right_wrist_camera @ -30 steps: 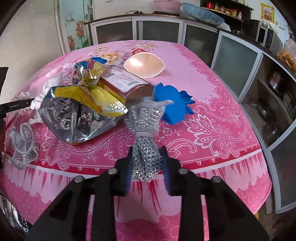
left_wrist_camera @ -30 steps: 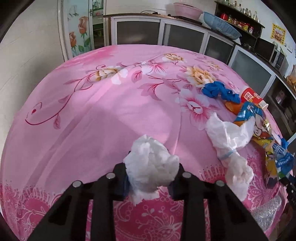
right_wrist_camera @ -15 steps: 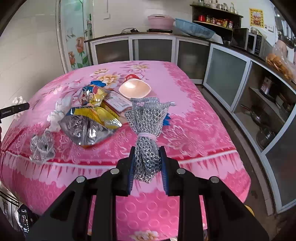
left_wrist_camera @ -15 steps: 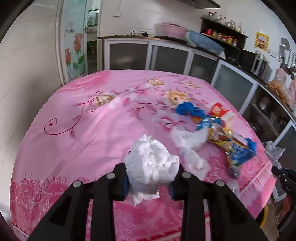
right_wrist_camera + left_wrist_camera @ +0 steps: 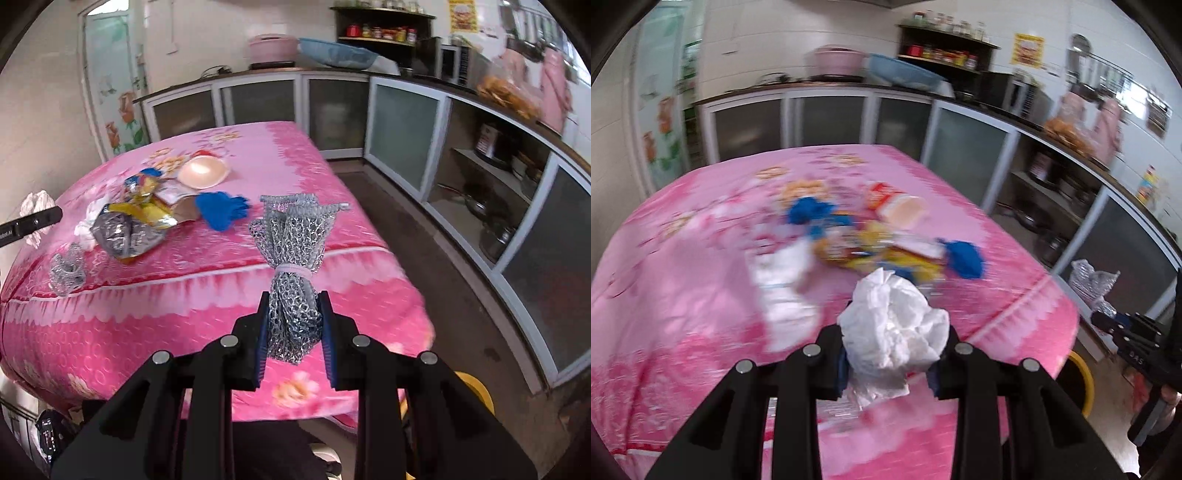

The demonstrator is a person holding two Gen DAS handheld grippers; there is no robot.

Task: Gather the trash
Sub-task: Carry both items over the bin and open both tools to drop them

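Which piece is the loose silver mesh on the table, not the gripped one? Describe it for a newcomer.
Start at the pink floral tablecloth and go to its near-left edge, left of the silver-lined snack bag. The small silver mesh wad lies alone there, while the similar tied mesh bundle sits in the right gripper.

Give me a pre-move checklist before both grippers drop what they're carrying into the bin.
1. Left gripper clamped on the crumpled white tissue: ok.
2. Right gripper clamped on the silver mesh bundle: ok.
3. Both loads lifted off the pink tablecloth: ok.
4. Yellow bin rim in sight on the floor past the table's corner: ok, though mostly hidden.
5. Bin opening unobstructed: cannot tell.
6. Table cleared: not ok; snack wrappers and the blue glove remain.
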